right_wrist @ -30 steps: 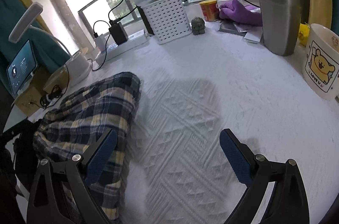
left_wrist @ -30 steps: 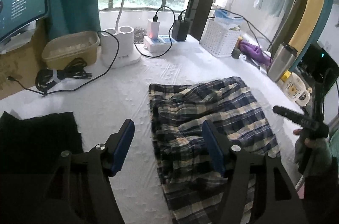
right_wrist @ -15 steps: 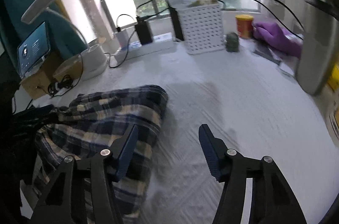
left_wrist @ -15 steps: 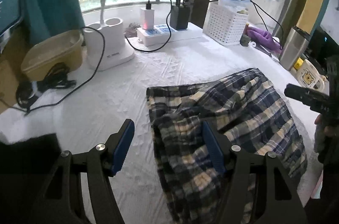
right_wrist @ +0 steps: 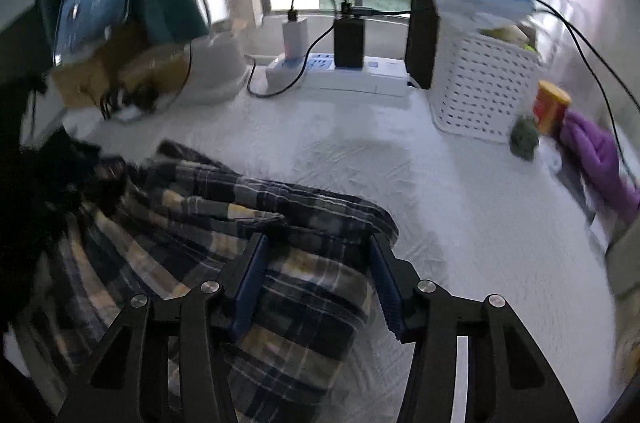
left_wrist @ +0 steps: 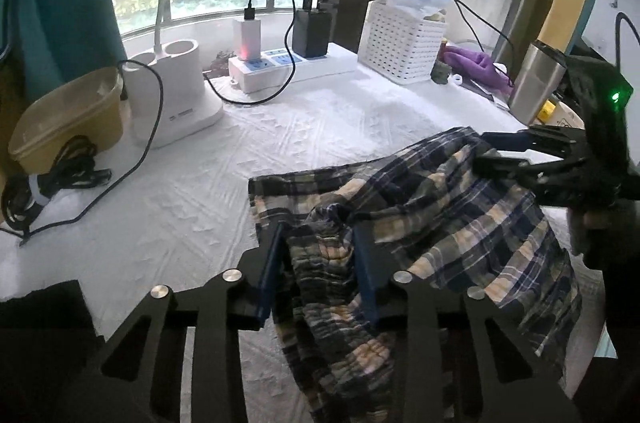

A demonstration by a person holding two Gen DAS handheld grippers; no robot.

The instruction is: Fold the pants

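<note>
- Your left claw (left_wrist: 320, 263) has just been closing & its pads now pinch a bunched ridge of the plaid pants (left_wrist: 440, 243) near their left edge.
- Your right claw (right_wrist: 316, 283) has also been closing, jaws half apart over the pants' right end; cloth sits between the pads, but can't tell if they press it yet.
- Pants lie crumpled mid-surface (left_wrist: 320, 127), part hanging off the near edge.
- Risk: left grip holds a wad, prob several layers, so lifting may drag the whole heap, not one hem.
- Risk: if right pads close on the top layer only, the fold goes skewed.
- Risk: black cable (left_wrist: 136, 159) lies close by on the left; a wide swing could snag it.
- White basket (left_wrist: 404, 51): blue-&-clear bag on top, rest unclear.
- Yellow tub (left_wrist: 68, 127): contents not visible.
- Lamp-base cups (left_wrist: 172, 79): look empty from here.
</note>
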